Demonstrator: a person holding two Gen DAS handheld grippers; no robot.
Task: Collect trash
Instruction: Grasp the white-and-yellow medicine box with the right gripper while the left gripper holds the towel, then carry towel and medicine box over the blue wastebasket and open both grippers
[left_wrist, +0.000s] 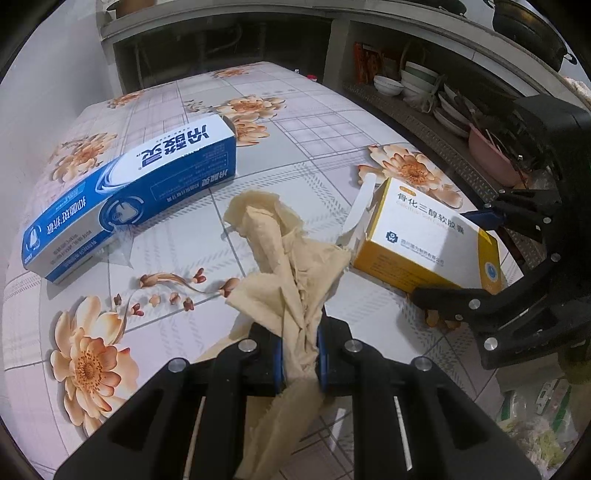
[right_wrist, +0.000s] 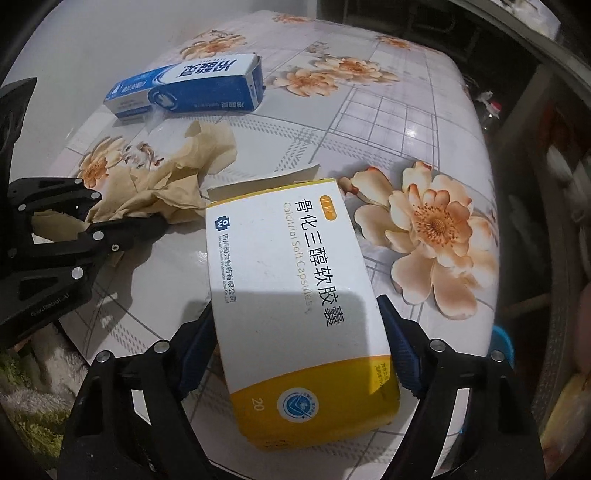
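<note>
The left tongs (left_wrist: 300, 360) are nearly closed, their blue pads clamped on a crumpled beige paper tissue (left_wrist: 284, 254); its free end spreads forward over the desk (left_wrist: 332, 133), which is covered with a glossy white cloth printed with orange flowers and grey checks. From the right wrist view the same tissue (right_wrist: 177, 173) bunches up between the left tongs (right_wrist: 92, 206) and the boxes.

The right tongs (right_wrist: 295, 350) stand wide, one blue-padded finger on each long side of a white and yellow cardboard medicine box (right_wrist: 295, 295) that lies flat on the desk with its far flap open. The pads sit right at the box's sides; whether they press on it cannot be told. In the left wrist view this box (left_wrist: 424, 236) lies to the right of the tissue, with the right tongs (left_wrist: 458, 254) around its near end.

A long blue and white toothpaste carton (left_wrist: 129, 195) lies farther back on the left, apart from both tongs, its end open.
</note>
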